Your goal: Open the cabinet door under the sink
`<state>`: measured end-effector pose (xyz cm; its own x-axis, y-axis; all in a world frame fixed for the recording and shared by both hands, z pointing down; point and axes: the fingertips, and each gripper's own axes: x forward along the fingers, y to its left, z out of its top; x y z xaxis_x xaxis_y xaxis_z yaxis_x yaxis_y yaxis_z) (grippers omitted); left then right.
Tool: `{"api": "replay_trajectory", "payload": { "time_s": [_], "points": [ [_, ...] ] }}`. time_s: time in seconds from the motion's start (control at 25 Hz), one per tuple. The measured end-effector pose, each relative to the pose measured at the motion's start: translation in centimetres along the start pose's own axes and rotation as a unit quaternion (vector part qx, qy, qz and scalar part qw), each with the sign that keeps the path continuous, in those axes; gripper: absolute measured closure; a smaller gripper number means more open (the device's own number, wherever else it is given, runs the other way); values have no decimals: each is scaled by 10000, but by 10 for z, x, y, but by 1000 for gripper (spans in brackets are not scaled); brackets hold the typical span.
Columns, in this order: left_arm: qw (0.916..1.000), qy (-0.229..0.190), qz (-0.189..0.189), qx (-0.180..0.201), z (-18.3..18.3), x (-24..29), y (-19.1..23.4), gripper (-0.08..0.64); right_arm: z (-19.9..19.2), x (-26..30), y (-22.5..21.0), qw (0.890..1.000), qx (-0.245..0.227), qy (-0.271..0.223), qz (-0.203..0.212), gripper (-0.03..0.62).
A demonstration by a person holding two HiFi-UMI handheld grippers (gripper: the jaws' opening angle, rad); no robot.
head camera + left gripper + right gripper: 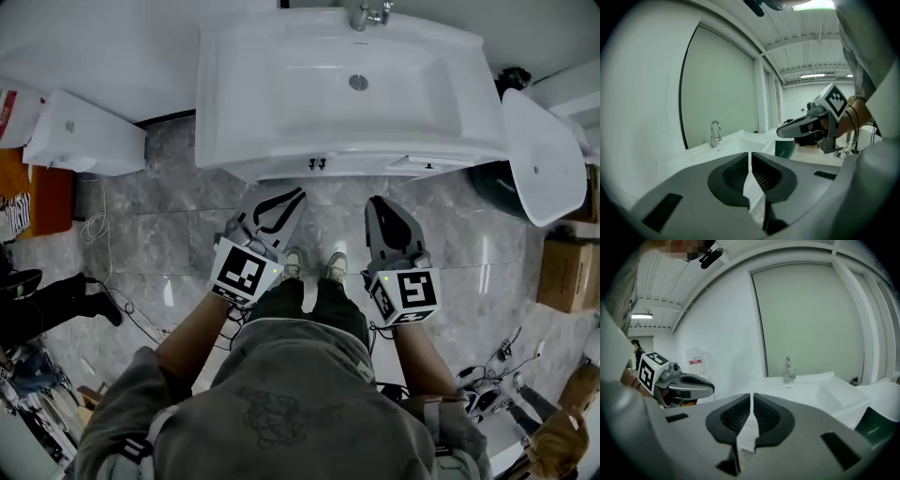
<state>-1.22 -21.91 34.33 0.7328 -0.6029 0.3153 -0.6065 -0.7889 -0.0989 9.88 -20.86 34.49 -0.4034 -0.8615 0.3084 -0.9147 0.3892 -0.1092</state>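
At upper centre of head view, under sink (347,84) front rim: cabinet door (375,169), only top edge showing, dark pull (317,164) probable. Lower centre, apart from door: left hand-held gripper (296,195), right hand-held gripper (375,202), both clenched, nothing between. Advice: crouch, unclench one, pinch pull squarely, draw outward along hinge arc.

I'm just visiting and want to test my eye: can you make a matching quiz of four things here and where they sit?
Things:
1 faucet
2 drain
3 cardboard box
4 shoes

Places:
A on the floor, right edge of the head view
B between left gripper and right gripper
C middle of the washbasin
D back rim of the washbasin

Pairs: 1-D, 2-C, 3-A, 4-B
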Motion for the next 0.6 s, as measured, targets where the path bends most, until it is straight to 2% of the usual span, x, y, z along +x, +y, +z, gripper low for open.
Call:
{"api": "replay_trajectory", "payload": {
  "time_s": [0.2, 0.48, 0.6],
  "points": [
    [9973, 656, 279, 163, -37, 30, 10, 531, -23, 29, -20, 9997, 80, 90, 191, 554],
    [9946, 823, 488, -395, -87, 70, 21, 529, -63, 58, -41, 9982, 61, 402, 432, 554],
    [9927, 964, 436, -587, -111, 88, 23, 471, -81, 71, -43, 9977, 35, 496, 464, 554]
  ]
}}
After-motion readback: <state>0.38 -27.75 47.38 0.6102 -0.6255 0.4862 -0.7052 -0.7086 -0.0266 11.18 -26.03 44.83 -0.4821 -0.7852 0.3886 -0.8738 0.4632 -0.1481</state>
